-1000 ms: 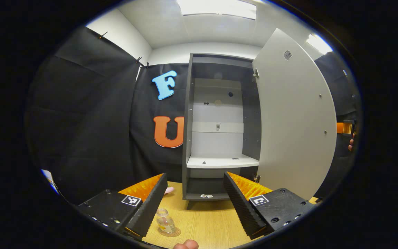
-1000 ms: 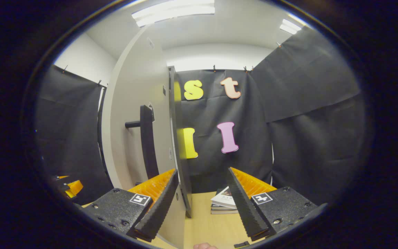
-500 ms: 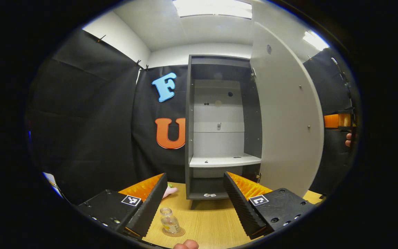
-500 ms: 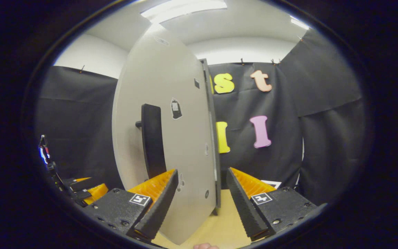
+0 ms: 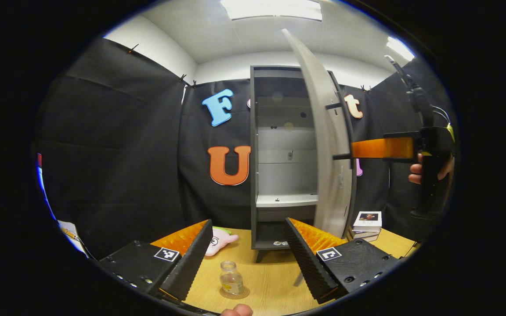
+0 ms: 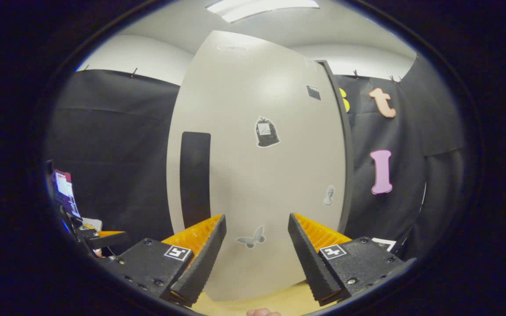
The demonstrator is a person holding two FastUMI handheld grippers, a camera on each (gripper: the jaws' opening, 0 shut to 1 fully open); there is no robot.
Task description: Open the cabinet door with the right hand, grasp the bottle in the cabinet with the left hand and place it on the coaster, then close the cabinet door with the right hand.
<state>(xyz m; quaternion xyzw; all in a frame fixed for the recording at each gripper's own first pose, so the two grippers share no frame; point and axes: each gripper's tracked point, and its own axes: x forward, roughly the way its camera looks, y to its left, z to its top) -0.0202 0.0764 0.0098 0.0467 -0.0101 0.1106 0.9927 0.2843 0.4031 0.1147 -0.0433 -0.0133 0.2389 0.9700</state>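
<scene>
A small clear glass bottle [image 5: 231, 279] stands upright on a round coaster [image 5: 234, 293] on the wooden table, between and just beyond my left gripper [image 5: 246, 259], which is open and holds nothing. The tall dark cabinet [image 5: 279, 131] stands at the back, its shelves bare. Its pale door [image 5: 327, 145] is about half swung, edge-on in the left gripper view. My right gripper [image 6: 255, 252] is open, facing the door's outer face [image 6: 257, 175] with its black vertical handle [image 6: 195, 175] to the left. Farther off, the same right gripper [image 5: 382, 148] reaches the door's outer side, held by a hand [image 5: 417, 169].
A pink soft toy [image 5: 220, 239] lies on the table left of the cabinet's foot. A stack of books [image 5: 366, 221] sits to the cabinet's right. Black cloth walls close the booth. A screen [image 6: 65, 191] shows at the far left in the right gripper view.
The cabinet door has swung from wide open to about half closed, with the right gripper following its outer face. The left gripper has drawn back a little from the bottle on the coaster.
</scene>
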